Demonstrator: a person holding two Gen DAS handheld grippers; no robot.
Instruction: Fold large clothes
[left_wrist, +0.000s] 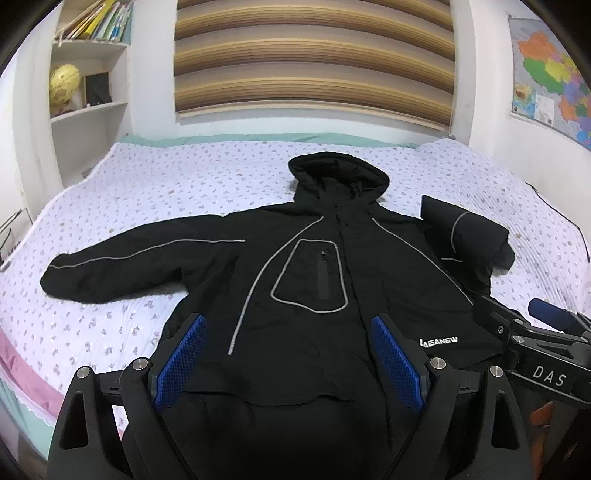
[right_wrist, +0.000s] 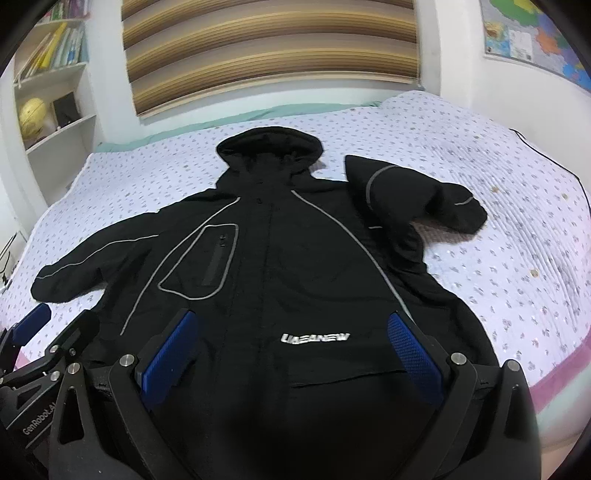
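A black hooded jacket (left_wrist: 303, 266) with grey piping lies face up on the bed, hood pointing away; it also shows in the right wrist view (right_wrist: 280, 266). Its left sleeve (left_wrist: 122, 266) is stretched out flat. Its right sleeve (right_wrist: 413, 195) is bent back on itself beside the hood. My left gripper (left_wrist: 290, 328) is open and empty, hovering over the jacket's lower front. My right gripper (right_wrist: 295, 332) is open and empty above the hem near the white logo. Each gripper shows at the edge of the other's view.
The bed has a white flowered quilt (left_wrist: 184, 177) with a pink border (left_wrist: 29, 373) at the near edge. A bookshelf with a globe (left_wrist: 64, 83) stands at the back left. A striped blind (left_wrist: 314, 59) and a wall map (left_wrist: 550, 70) hang behind.
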